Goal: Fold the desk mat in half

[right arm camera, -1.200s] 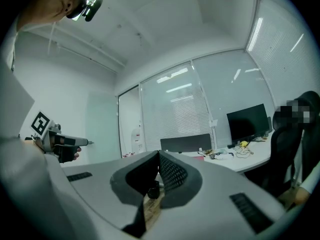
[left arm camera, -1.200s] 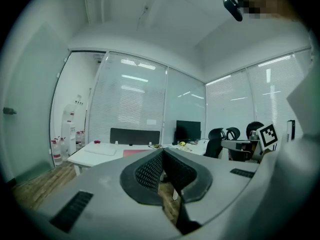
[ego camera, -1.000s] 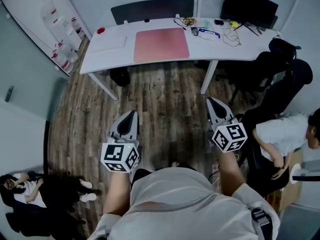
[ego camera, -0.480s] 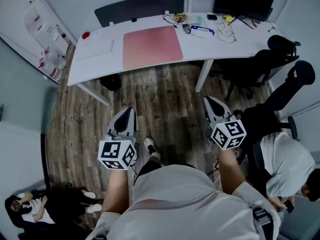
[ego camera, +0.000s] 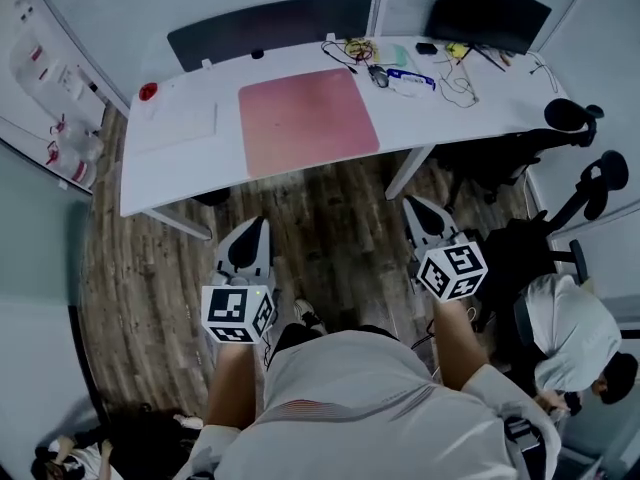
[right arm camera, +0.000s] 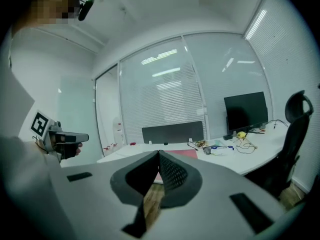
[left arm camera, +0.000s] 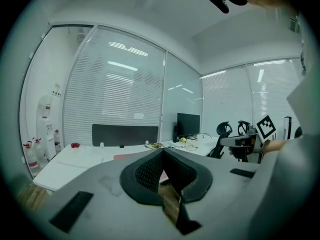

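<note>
The pink desk mat (ego camera: pixel 308 120) lies flat and unfolded on the white table (ego camera: pixel 175 168), around the middle of its length. Its near edge runs just inside the table's near edge, and its far edge stops short of the dark screen panel (ego camera: pixel 270 26) that stands along the far edge. To the mat's left rests a white pad (ego camera: pixel 180 124), and a small red object (ego camera: pixel 148 91) sits by the far left corner. Toward the far right corner lie a tangle of cables (ego camera: pixel 362 48) and a black monitor (ego camera: pixel 490 13). Both claws are held out over the wood floor (ego camera: pixel 330 203), well apart from the table and touching nothing — the left claw (ego camera: pixel 254 230) points toward the near edge below the mat's left side, the right claw (ego camera: pixel 424 210) toward the near edge a little right of the mat. The left claw's jaws are pressed together, tips meeting, with nothing between them; the right claw's jaws are likewise together and empty. Black office chairs (ego camera: pixel 575 118) stand off the table's right end, and a person (ego camera: pixel 570 333) in a light top sits on the right — close beside the arm that carries the right claw.
</note>
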Motion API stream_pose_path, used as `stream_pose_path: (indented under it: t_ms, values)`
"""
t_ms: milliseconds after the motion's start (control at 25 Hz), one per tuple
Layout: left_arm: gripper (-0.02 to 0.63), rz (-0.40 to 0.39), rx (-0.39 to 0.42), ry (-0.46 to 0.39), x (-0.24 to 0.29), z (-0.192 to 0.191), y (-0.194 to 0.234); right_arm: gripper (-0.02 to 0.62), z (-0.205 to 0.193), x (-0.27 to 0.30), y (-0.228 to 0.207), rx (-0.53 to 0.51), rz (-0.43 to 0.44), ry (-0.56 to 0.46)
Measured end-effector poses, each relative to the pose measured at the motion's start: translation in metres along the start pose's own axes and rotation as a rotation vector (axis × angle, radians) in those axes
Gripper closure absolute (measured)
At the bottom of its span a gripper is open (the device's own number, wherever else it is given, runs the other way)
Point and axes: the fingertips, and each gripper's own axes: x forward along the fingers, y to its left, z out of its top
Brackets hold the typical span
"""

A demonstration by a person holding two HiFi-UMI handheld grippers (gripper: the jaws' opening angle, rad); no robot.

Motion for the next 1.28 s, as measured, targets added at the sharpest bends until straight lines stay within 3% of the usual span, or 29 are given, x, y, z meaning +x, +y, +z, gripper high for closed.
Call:
stream_pose_path:
  t_ms: [200,360,560,1000,1160,1280]
  values:
    - [0.594,-0.021,-0.035,0.017,0.031,-0.002,0.056,0.543,0.006,0.058,0.012,-0.005,-0.019,0.021]
    - [0.594,-0.039,-0.072,0.026,0.056,-0.004,0.075,0.543,0.004,0.083,0.004,-0.01,-0.043,0.055]
    - [0.594,-0.052,-0.074,0.029,0.095,0.001,0.075,0.543,0.006,0.106,-0.034,0.005,-0.065,0.068]
    - [0.594,0.045,-0.081,0.038,0.224,0.023,0.038,0.543,0.02,0.181,-0.164,0.028,0.016,0.083]
    - [0.594,0.057,-0.079,0.061,0.257,0.02,0.029,0.541,0.006,0.206,-0.195,0.048,0.037,0.151]
    - [0.594,0.048,-0.09,0.088,0.272,0.012,0.03,0.479,-0.012,0.222,-0.203,0.07,0.052,0.223]
